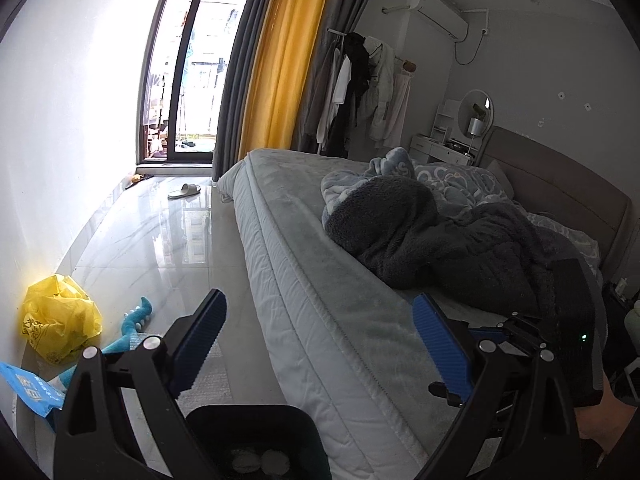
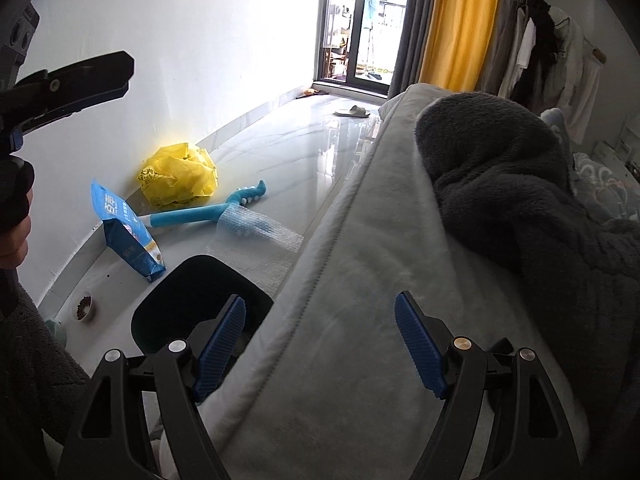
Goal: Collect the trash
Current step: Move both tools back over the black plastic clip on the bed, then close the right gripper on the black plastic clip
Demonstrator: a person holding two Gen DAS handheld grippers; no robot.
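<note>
On the floor by the white wall lie a crumpled yellow plastic bag (image 2: 180, 174), a blue pouch (image 2: 124, 232) and a sheet of bubble wrap (image 2: 260, 232). A black bin (image 2: 192, 292) stands beside the bed; in the left wrist view the bin (image 1: 256, 440) holds a few pale crumpled bits. My left gripper (image 1: 318, 304) is open and empty over the bed's edge, with the yellow bag (image 1: 60, 324) and pouch (image 1: 28, 392) to its left. My right gripper (image 2: 320, 302) is open and empty above the mattress, the bin just left of it.
A grey bed (image 2: 360, 260) with a dark fleece blanket (image 2: 520, 200) fills the right side. A teal plush toy (image 2: 208, 212) and a pet food bowl (image 2: 84, 306) sit on the glossy tiles. A slipper (image 2: 352, 111) lies near the balcony door.
</note>
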